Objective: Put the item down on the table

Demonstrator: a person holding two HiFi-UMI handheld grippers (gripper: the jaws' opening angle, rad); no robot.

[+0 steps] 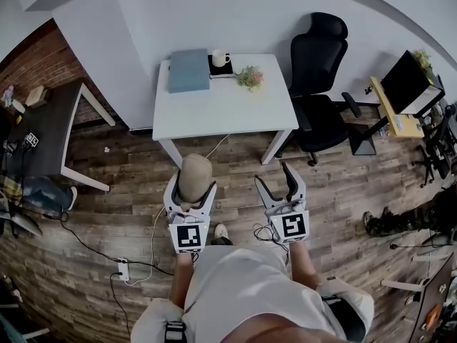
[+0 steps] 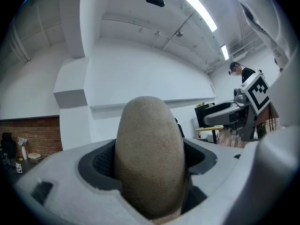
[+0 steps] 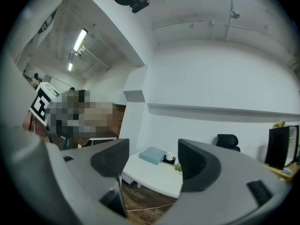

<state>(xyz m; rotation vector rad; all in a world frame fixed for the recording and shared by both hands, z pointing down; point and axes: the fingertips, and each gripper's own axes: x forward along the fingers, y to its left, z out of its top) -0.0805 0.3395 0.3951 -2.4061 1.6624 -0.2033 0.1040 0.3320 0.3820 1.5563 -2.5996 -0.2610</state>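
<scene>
**Tan item clamped in your left gripper, short of the white table**

In the head view, your left gripper (image 1: pixel 194 186) sits at lower centre. It is clenched on the item (image 1: pixel 195 179), a tan, egg-shaped thing with a felt-like skin. The left gripper view shows the item upright, filling the gap between the two jaws, with both pads pressed against its sides. In the frame it lies just below the near edge of the table (image 1: pixel 221 113), over the floor and not resting on anything.

Your right gripper (image 1: pixel 273 174) is beside it at right. Its jaws are spread wide and hold nothing; the right gripper view shows the table through the gap.

The table top is white and mostly bare. Along its far edge are a grey-blue folder (image 1: pixel 188 70), a mug (image 1: pixel 220 58) and a small plant (image 1: pixel 249 77).

The floor (image 1: pixel 121 191) is worn wood planks. A black chair (image 1: pixel 318 77) stands right of the table, and a monitor (image 1: pixel 403 83) is at far right. A dark table (image 1: pixel 50 131) and a brick wall (image 1: pixel 43 56) are at upper left.
</scene>
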